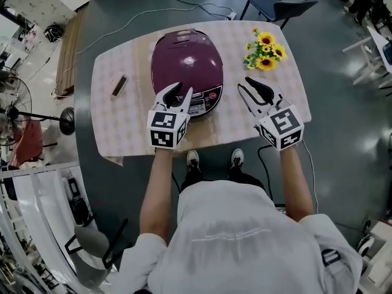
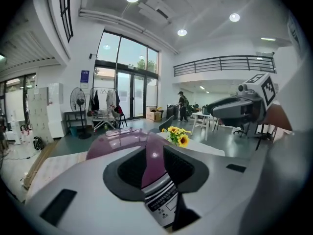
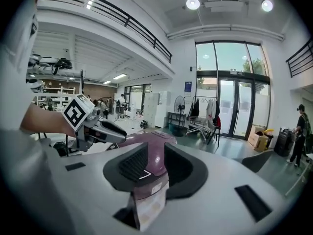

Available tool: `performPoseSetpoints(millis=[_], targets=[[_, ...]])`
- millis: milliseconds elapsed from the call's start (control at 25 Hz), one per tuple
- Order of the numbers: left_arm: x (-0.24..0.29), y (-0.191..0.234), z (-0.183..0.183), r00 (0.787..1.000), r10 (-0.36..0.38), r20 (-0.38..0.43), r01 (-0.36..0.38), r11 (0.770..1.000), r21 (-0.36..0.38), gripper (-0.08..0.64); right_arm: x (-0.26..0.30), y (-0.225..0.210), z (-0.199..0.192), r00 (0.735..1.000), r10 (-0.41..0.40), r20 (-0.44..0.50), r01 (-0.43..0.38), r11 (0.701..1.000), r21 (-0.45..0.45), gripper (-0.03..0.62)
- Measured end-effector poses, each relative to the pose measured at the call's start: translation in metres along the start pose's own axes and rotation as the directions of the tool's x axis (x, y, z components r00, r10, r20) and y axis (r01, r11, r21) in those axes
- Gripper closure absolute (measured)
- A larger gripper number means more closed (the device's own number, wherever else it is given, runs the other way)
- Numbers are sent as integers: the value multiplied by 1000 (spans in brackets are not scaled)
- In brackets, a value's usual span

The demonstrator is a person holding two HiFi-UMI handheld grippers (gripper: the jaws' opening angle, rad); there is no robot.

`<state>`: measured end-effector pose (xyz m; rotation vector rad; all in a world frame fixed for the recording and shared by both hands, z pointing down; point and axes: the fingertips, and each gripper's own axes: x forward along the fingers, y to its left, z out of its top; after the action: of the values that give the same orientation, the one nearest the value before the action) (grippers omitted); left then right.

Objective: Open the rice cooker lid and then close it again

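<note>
Head view showed the purple rice cooker (image 1: 187,72) standing mid-tabletop (image 1: 122,124) with its lid (image 1: 184,48) down. The left claw (image 1: 181,92) hovered at the cooker's front panel, jaws apart on nothing, and the right claw (image 1: 245,83) hung just beside the cooker's right side, likewise parted and empty. Judging by that poise, the opening seemed not yet begun and the closing lay beyond it, though a shut lid alone could not settle this.

The left tool (image 2: 155,168) has its jaws apart, gripping nothing. Through the gap, close ahead, shows the purple rice cooker (image 2: 122,141) and its control panel. Sunflowers (image 2: 177,136) stand beyond, slightly right; the right tool (image 2: 234,109) hovers farther right.
</note>
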<state>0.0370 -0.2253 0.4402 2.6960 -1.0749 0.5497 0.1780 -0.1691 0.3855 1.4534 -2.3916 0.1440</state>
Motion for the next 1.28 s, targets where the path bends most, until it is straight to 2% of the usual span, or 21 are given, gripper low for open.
performPoseSetpoints(millis=[320,560,920,1280], targets=[[11,-7,-28,995,72,-69,-74,997,-32,437,18,3,-15,995,99,-14,-99,995,2,472],[13,-5,-41,984,150,-100,-155,987,-47,436,25,2,-24,987,158,-19,-158,987,0,472],[12,-6,-57,962,241,-131,-253,964,-84,408,25,3,-37,973,227,-28,-227,974,-5,474],[13,-2,-55,936,330,-124,-346,928,-138,410,28,6,-54,956,290,-38,-291,957,-11,476]])
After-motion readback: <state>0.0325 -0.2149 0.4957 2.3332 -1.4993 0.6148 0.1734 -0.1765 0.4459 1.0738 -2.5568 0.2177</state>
